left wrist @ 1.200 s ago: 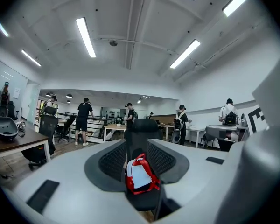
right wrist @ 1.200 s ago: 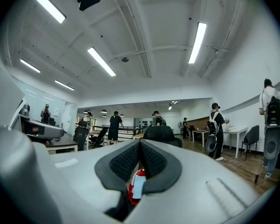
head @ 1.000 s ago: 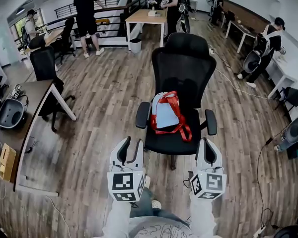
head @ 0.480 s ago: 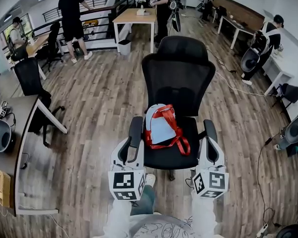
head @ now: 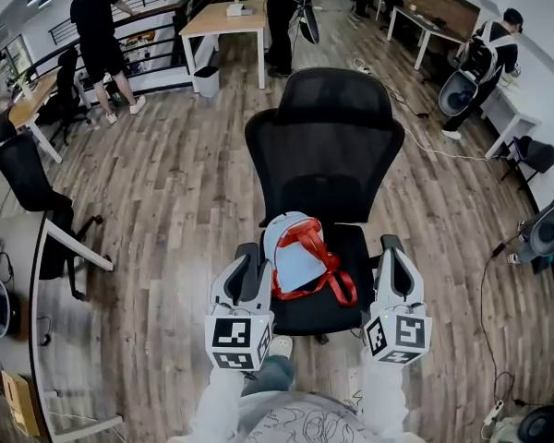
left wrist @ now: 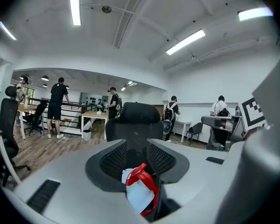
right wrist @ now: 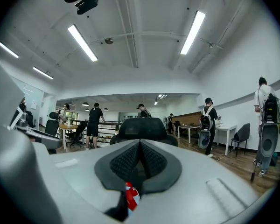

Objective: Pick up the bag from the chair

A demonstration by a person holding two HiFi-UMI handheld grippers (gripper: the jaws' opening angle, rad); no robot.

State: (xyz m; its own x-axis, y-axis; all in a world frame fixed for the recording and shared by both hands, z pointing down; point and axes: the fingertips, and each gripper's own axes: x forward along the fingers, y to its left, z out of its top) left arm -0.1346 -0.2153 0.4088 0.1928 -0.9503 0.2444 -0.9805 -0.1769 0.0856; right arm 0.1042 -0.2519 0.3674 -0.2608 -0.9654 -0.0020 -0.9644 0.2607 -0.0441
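Note:
A light blue bag (head: 295, 258) with red straps lies on the seat of a black mesh office chair (head: 323, 137). My left gripper (head: 246, 273) hovers over the chair's left armrest, just left of the bag, jaws open and empty. Between those jaws (left wrist: 135, 146) the chair back (left wrist: 135, 113) and the bag (left wrist: 139, 192) show in the left gripper view. My right gripper (head: 394, 268) is over the right armrest, apart from the bag, and its pads meet in a thin line (right wrist: 140, 146). A sliver of the bag (right wrist: 131, 196) shows below them.
Wood floor all round the chair. A desk edge (head: 69, 245) and a second black chair (head: 23, 169) stand at the left. Several people stand by tables (head: 223, 17) at the back, and one at the right wall (head: 485, 58). A cable (head: 425, 150) runs across the floor at the right.
Both grippers have moved forward to the chair, from in front of the seat to above its armrests. The chair and bag look larger and nearer. Jaws unchanged.

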